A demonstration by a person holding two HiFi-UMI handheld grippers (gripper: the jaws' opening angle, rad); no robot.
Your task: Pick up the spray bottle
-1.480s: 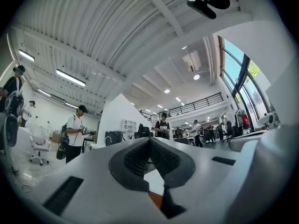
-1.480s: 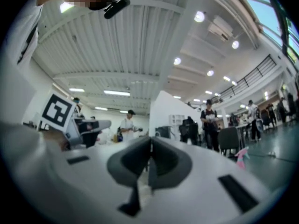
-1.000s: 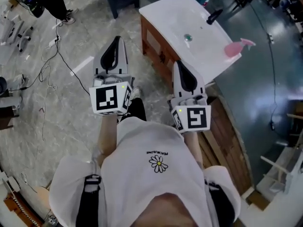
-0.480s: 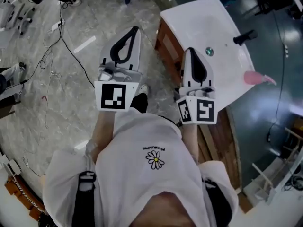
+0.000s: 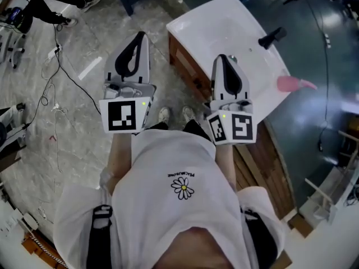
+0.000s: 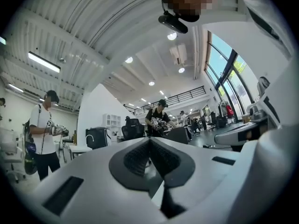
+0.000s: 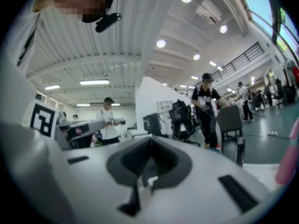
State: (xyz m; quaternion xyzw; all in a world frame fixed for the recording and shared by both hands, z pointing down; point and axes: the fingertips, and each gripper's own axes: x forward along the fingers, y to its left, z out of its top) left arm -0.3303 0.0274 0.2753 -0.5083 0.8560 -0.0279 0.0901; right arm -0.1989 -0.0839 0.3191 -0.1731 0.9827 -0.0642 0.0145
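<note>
Spray bottle [image 5: 289,83]: pink, at worktop [image 5: 219,24] edge. Left gripper [image 5: 136,43], right gripper [image 5: 224,66]: jaws closed, empty. Advised: open right jaws wide before approach, grip body.

Glossy white basin [image 5: 224,29] on wooden cabinet [image 5: 189,67]; matt plastic left hand-held gripper [image 5: 138,36].

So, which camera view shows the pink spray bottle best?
The head view: the whole spray bottle shows there, at the edge of the white sink top, though blurred. The right gripper view catches only a pink strip at its right edge. The left gripper view does not show it.
</note>
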